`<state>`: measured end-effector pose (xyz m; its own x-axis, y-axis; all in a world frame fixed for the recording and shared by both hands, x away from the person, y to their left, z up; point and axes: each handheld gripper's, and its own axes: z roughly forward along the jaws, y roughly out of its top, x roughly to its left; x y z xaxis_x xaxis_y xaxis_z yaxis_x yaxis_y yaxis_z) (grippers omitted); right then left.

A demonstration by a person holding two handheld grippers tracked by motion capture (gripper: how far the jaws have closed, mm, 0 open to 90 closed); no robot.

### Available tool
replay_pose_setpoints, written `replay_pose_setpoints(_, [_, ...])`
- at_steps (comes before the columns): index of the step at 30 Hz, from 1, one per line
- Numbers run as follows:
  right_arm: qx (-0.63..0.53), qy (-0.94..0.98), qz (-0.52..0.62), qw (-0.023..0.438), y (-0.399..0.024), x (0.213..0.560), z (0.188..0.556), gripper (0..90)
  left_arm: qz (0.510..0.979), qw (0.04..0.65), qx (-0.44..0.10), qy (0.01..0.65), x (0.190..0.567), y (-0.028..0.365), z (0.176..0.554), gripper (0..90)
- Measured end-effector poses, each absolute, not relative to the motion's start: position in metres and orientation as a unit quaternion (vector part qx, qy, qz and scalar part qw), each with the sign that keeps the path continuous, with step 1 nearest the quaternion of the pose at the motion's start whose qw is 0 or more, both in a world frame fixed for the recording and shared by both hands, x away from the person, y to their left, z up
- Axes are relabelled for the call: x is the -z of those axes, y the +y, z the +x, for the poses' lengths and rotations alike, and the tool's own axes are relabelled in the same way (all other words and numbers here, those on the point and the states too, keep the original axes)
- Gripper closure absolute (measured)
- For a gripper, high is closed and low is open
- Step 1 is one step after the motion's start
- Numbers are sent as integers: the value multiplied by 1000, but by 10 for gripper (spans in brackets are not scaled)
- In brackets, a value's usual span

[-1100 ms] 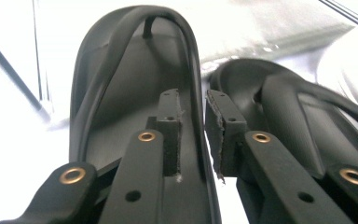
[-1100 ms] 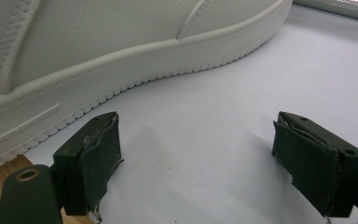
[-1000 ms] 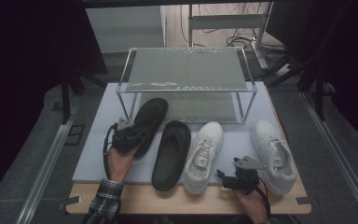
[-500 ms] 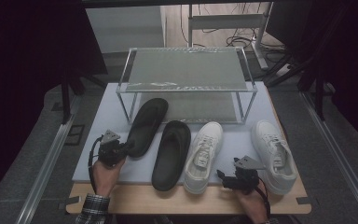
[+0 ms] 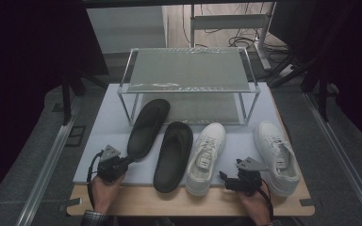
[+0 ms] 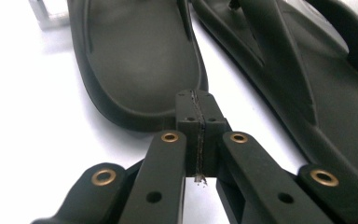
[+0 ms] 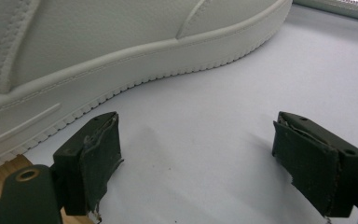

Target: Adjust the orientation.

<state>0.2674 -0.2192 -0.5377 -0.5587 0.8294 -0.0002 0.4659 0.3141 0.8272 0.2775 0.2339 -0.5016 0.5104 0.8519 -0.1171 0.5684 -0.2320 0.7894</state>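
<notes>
Four shoes lie in a row on a pale mat: a black slipper, a black flip-flop and two white sneakers. My left gripper is down by the slipper's heel with its jaws shut and nothing between them. In the left gripper view the closed pads sit just short of the slipper's heel, and the flip-flop lies to the right. My right gripper rests open on the mat between the sneakers; its gap is empty, beside a sneaker's sole.
A two-tier metal mesh rack stands at the back of the mat, with the slipper's toe under its lower left edge. The mat lies on a wooden board. Rails run along both sides of the table, and the surroundings are dark.
My left hand has pulled back from the slipper's heel toward the near edge and dropped lower, and its jaws are now together. The slipper stays where it was. The right gripper has not moved.
</notes>
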Motion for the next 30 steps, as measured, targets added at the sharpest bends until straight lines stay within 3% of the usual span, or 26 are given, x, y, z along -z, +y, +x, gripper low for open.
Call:
replay_pose_setpoints(11, [-413,780,415,220,-219,538,267,156,769,380,-209,468,515,230,276,894])
replay_pose_setpoints(30, [-413,780,415,220,-219,538,267,156,759,378,-215,485,519,220,303,886])
